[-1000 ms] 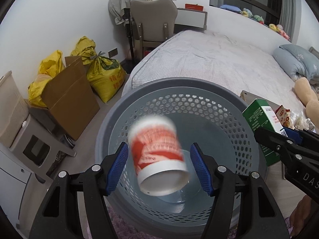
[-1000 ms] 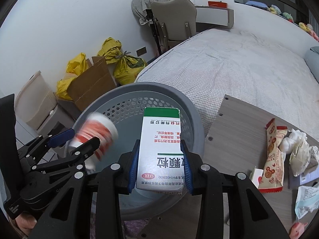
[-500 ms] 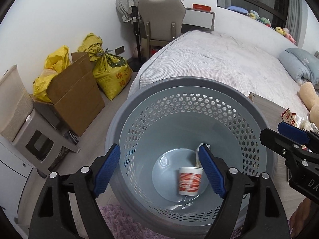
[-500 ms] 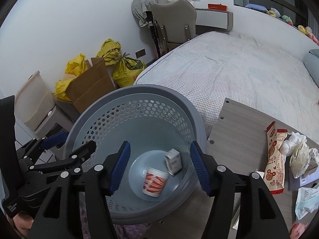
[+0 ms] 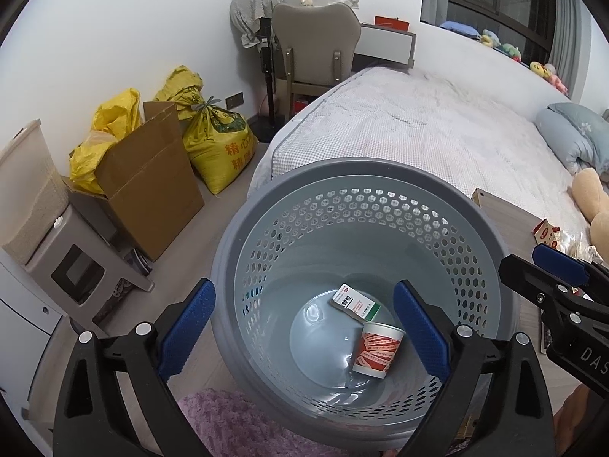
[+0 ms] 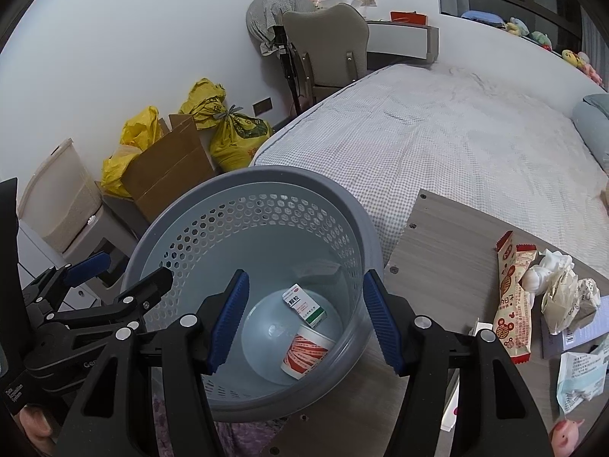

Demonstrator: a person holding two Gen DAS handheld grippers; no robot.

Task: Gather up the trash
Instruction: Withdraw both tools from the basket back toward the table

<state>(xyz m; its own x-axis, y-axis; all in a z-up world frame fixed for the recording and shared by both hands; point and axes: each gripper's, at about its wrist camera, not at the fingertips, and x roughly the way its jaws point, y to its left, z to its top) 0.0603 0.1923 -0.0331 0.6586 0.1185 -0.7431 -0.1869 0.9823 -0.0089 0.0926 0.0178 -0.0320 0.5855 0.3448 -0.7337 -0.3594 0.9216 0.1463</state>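
1. Trash: a red-and-white paper cup (image 5: 377,349) and a small medicine box (image 5: 356,302) lie touching at the bottom of the grey perforated basket (image 5: 491,228).
2. Left hand-held gripper (image 5: 304,327) hangs above, jaws opening, nothing between.
3. Right hand-held gripper (image 6: 304,323) gapes empty too.
4. Snack wrappers (image 6: 512,301) and crumpled tissue (image 6: 559,289) lie on the counter (image 6: 445,240).

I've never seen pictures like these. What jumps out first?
A big grey perforated basket fills the middle, with a red-and-white paper cup and a small medicine box lying on its bottom. Two black tools with blue-padded jaws hang over it, holding nothing. To the right, snack wrappers and crumpled tissues lie on a wooden tabletop by the bed.
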